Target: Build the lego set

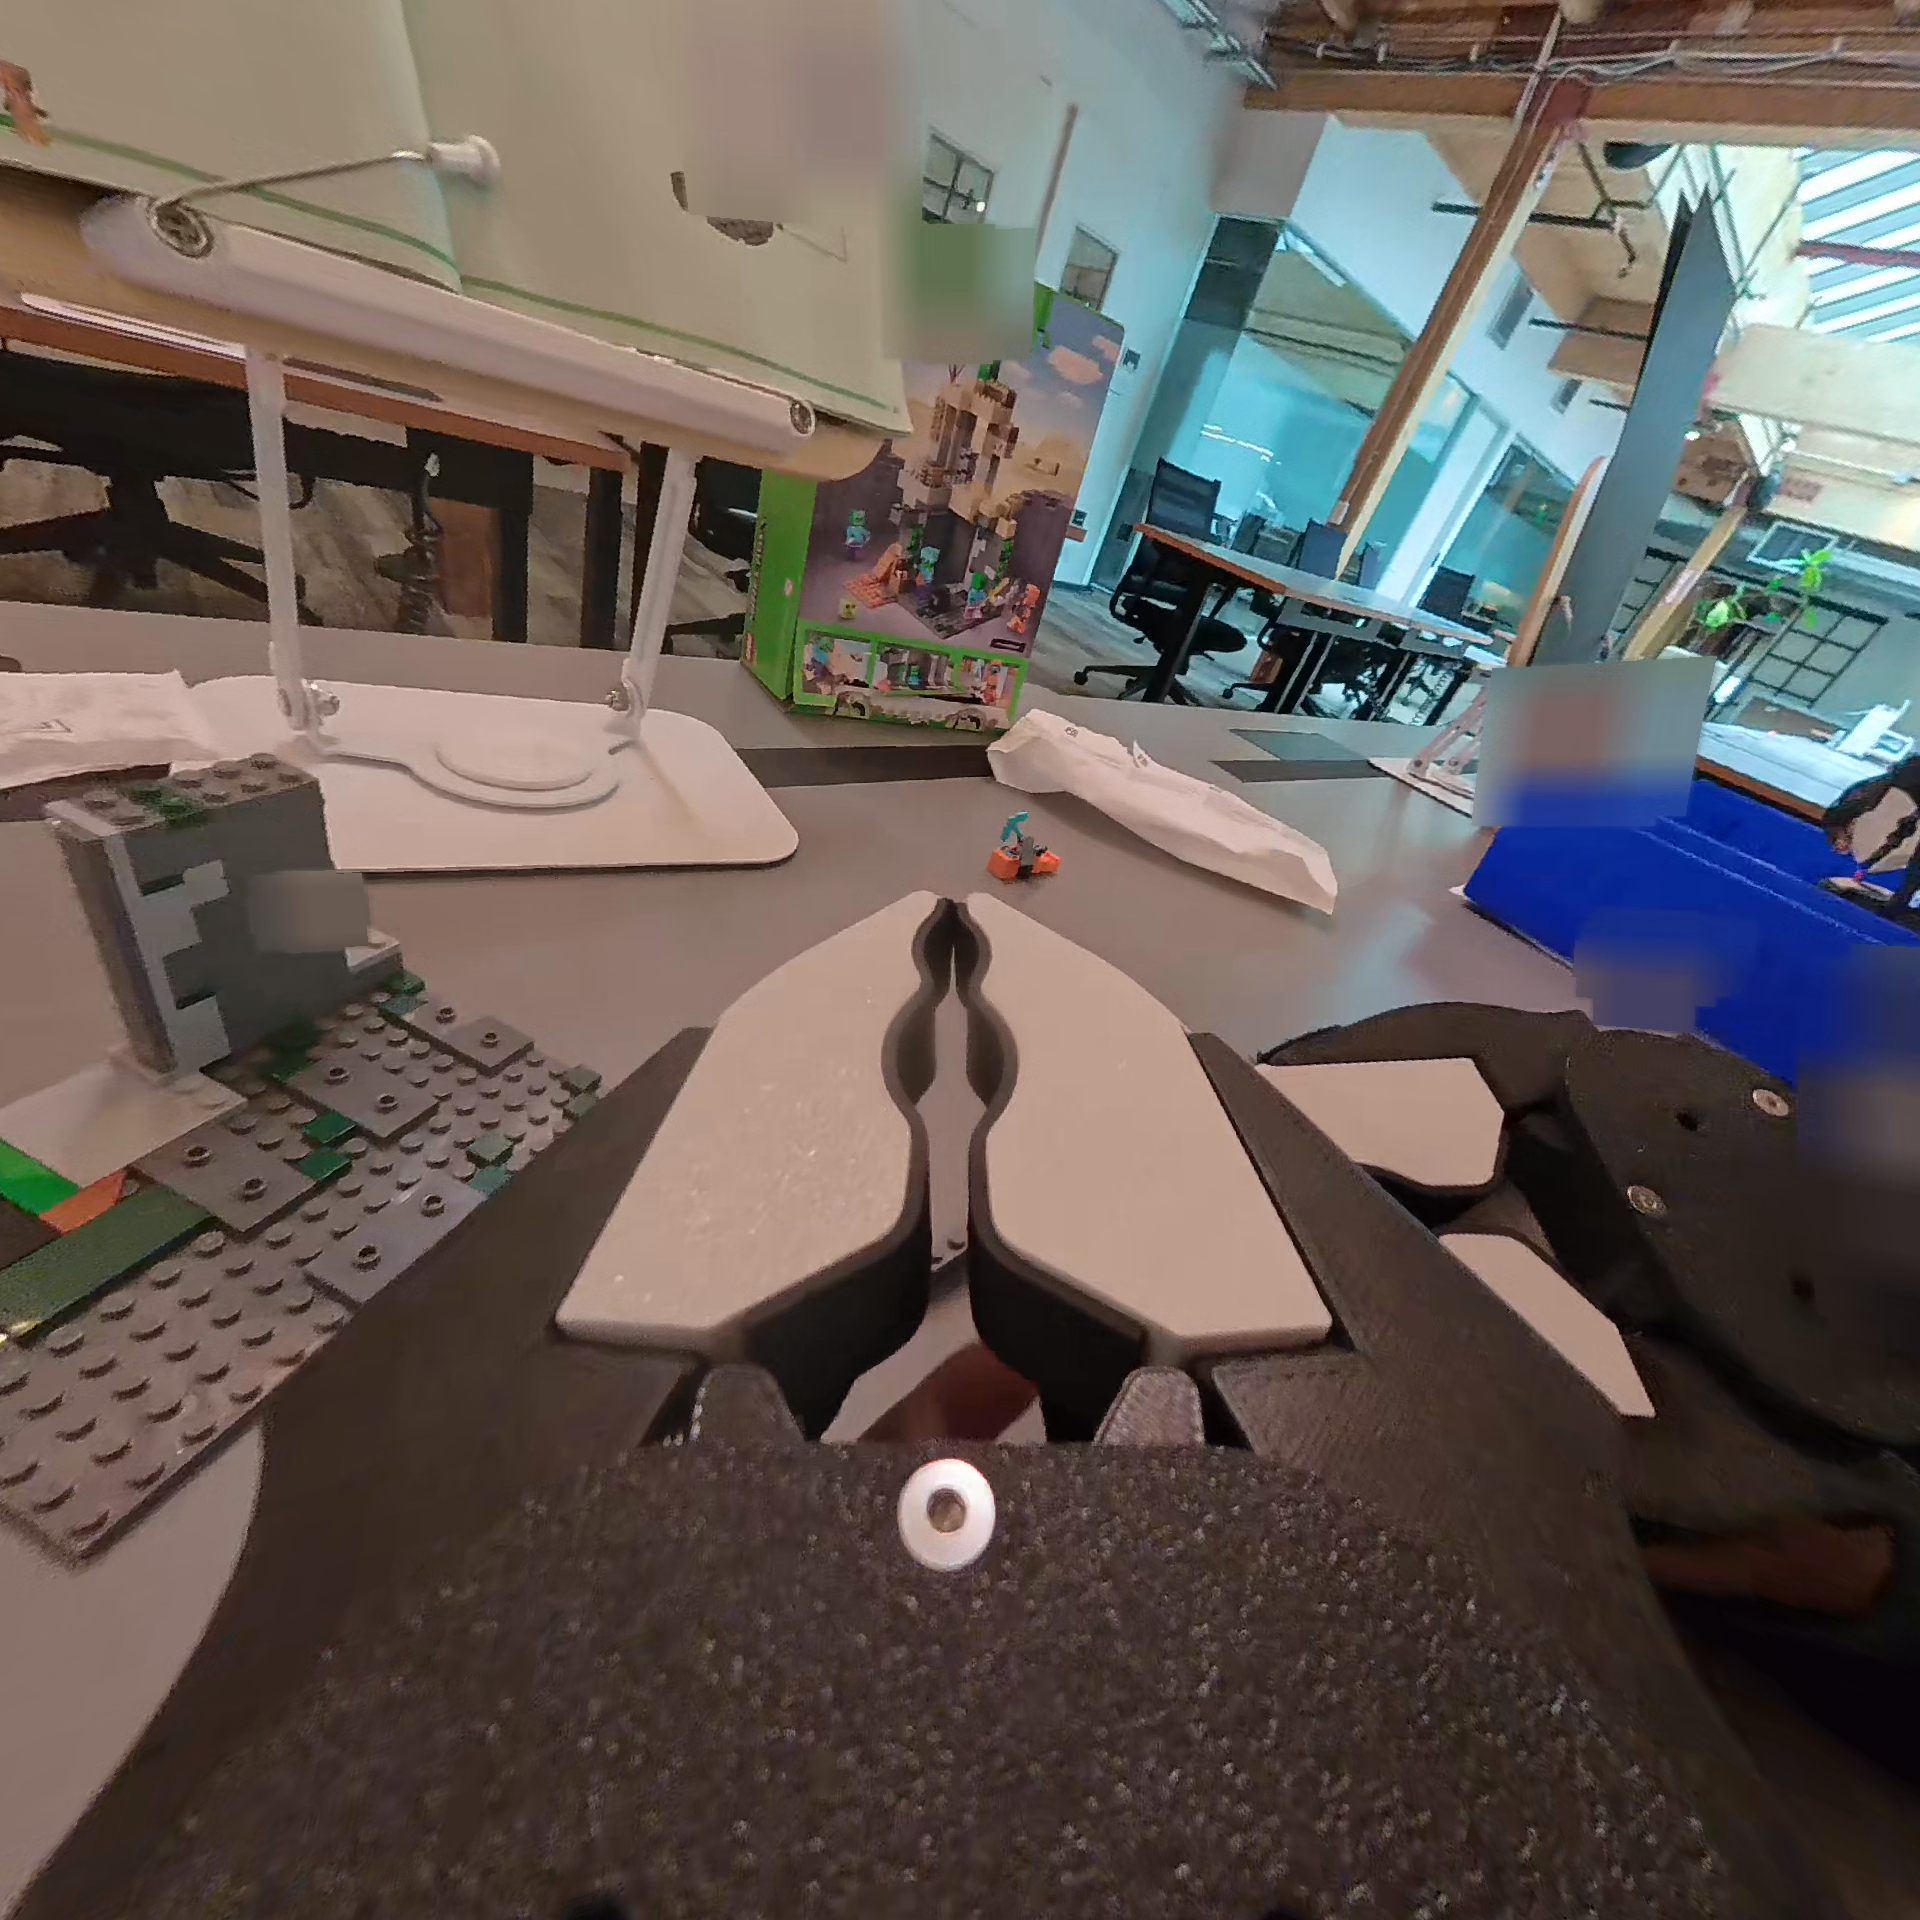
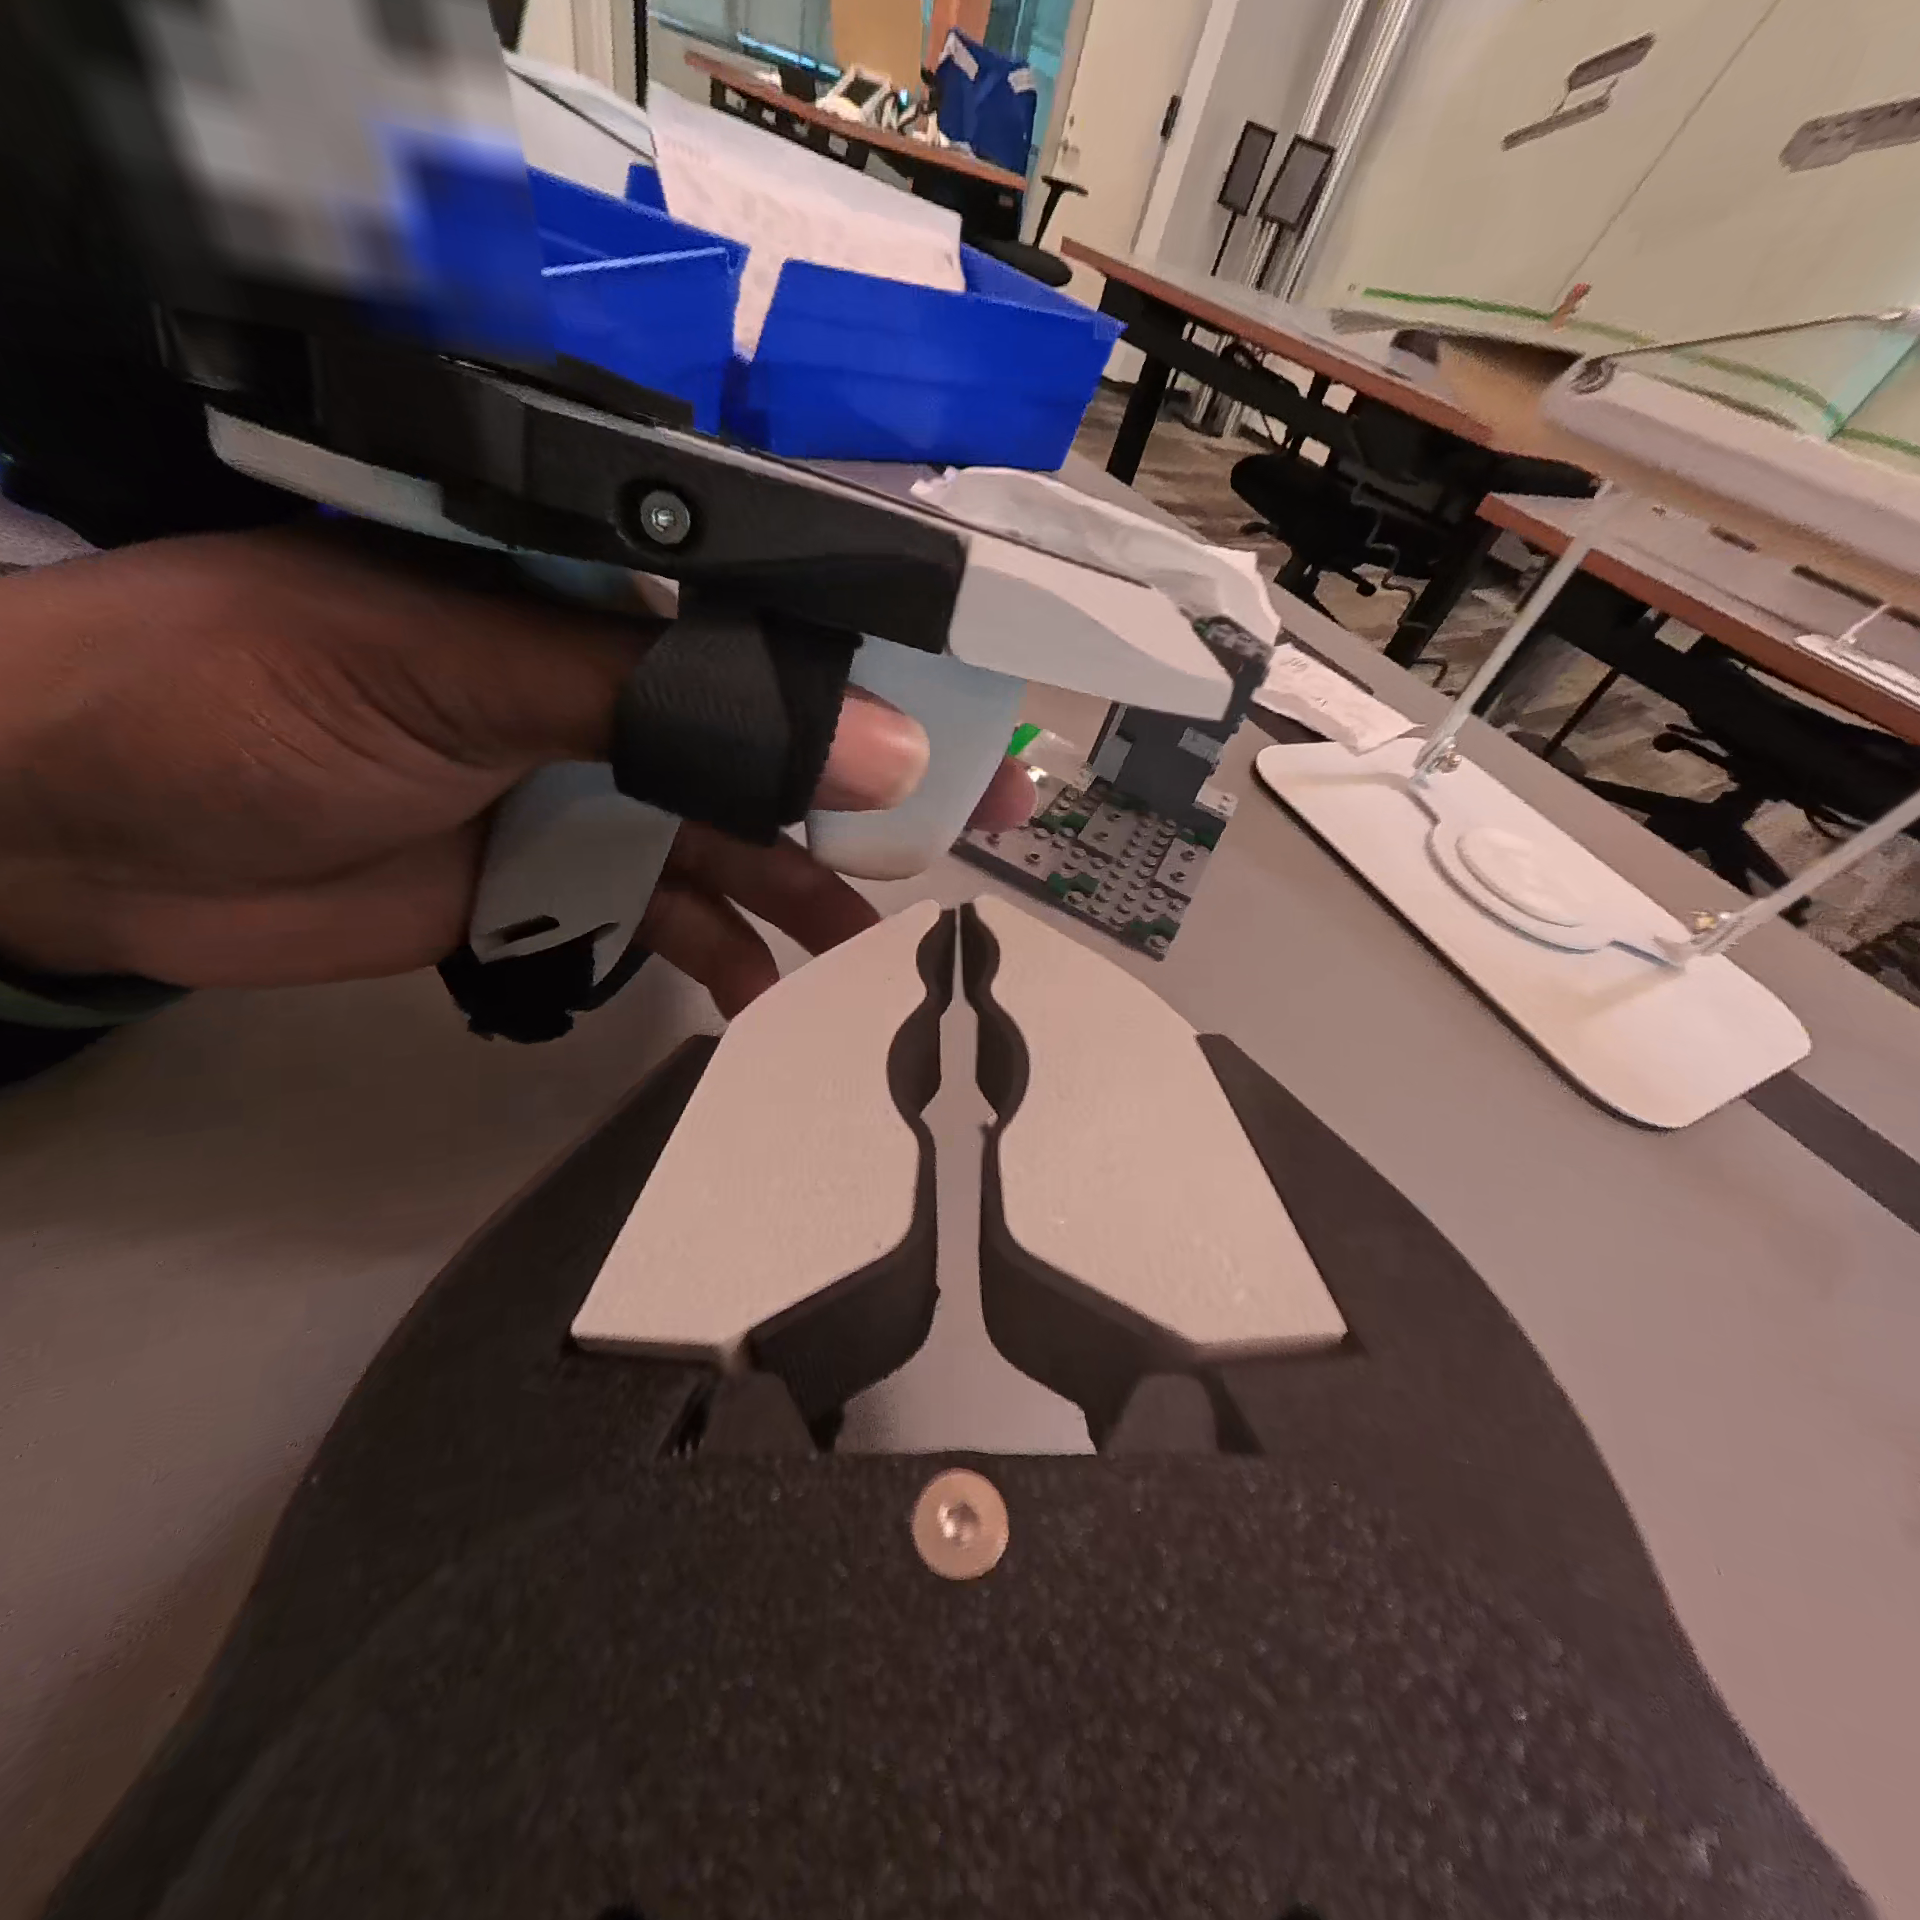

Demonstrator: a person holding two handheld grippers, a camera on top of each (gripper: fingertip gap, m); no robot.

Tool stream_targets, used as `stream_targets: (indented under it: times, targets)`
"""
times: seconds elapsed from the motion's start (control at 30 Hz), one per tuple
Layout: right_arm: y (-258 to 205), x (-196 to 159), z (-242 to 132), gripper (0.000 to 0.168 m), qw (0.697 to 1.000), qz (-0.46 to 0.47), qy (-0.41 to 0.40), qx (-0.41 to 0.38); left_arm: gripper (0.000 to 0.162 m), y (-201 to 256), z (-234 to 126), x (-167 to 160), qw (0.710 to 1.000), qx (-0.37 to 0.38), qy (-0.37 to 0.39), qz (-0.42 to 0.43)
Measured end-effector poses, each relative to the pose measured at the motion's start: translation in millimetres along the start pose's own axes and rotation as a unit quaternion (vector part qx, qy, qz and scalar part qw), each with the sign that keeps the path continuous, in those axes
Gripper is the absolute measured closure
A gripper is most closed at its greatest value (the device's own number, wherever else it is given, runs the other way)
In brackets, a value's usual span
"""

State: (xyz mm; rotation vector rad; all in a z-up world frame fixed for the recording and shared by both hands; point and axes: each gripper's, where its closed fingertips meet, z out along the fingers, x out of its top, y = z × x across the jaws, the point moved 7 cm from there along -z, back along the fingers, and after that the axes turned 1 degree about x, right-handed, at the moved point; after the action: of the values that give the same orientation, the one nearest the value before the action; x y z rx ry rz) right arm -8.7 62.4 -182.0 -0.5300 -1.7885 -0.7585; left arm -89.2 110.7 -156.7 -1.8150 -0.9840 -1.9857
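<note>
Fingers of both the left gripper [image 1: 954, 914] and the right gripper [image 2: 957, 914] are pressed together and empty, while the half-built lego model [image 1: 239, 1049], a studded baseplate with one grey wall, sits near the worktop's left edge, most building apparently left.

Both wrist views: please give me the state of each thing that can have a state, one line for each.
left gripper: shut, holds nothing.
right gripper: shut, holds nothing.
lego build: partly built, grey wall upright on the studded baseplate.
lego box: standing upright on the table.
paper bag: crumpled, lying flat.
small orange lego piece: loose on the table, apart from the build.
blue bin: open, white paper inside.
</note>
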Motion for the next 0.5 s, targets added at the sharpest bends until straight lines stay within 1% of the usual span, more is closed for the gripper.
stream_targets:
  times: [0.1,0.17,0.23,0.37,0.5]
  targets:
    - [-1,-2,7,0.165,1.000,-0.003,-0.007,0.002,0.162,-3,-4,-5,1.000,0.003,-0.015,0.011]
    - [1,-3,11,0.168,1.000,-0.006,-0.011,-0.001,0.162,-7,-7,-8,0.999,0.012,-0.029,0.036]
    - [5,-2,14,0.168,1.000,-0.001,-0.006,-0.002,0.162,-13,-9,-13,0.996,0.028,-0.055,0.064]
    - [12,3,14,0.168,0.999,0.031,0.018,0.008,0.162,-23,-7,-22,0.990,0.039,-0.105,0.087]
    - [10,-1,13,0.167,1.000,0.021,0.004,0.011,0.162,-16,-5,-26,0.986,0.033,-0.113,0.119]
